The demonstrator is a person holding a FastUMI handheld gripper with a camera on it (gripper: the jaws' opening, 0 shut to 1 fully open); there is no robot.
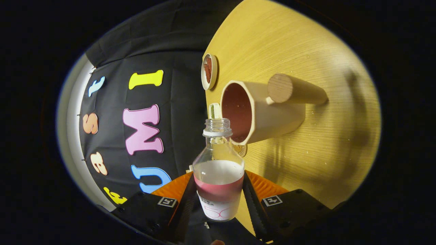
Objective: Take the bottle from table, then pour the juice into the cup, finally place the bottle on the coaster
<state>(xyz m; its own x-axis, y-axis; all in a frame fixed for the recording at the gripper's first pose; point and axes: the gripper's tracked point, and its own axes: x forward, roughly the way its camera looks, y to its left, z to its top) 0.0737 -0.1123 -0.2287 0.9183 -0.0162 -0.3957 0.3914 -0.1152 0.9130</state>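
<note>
— What do the tongs do at this moment?

— The gripper (218, 200) is closed on the bottle (218, 173). Both fingers press on the lower part of the bottle, one on each side, where the white label is. The bottle stands between them and points forward, away from the camera.

— Is the bottle open?

— Yes, its neck has no cap; I see the clear thread and a white ring under it. Inside there is pink juice in the lower half, and the upper half is clear.

— Where is the cup?

— The cup (253, 114) is just beyond the neck of the bottle. It is cream outside and reddish inside, with a thick round wooden handle (293, 90). Its opening is turned to the bottle's mouth, which is just beside the rim. I cannot tell whether they touch.

— And the coaster?

— A small round coaster (209, 71) with a white rim and a red-brown middle lies on the wooden table (316, 143), beyond the cup and apart from it. Under the cup's rim I see also a small round golden disc (240, 149).
</note>
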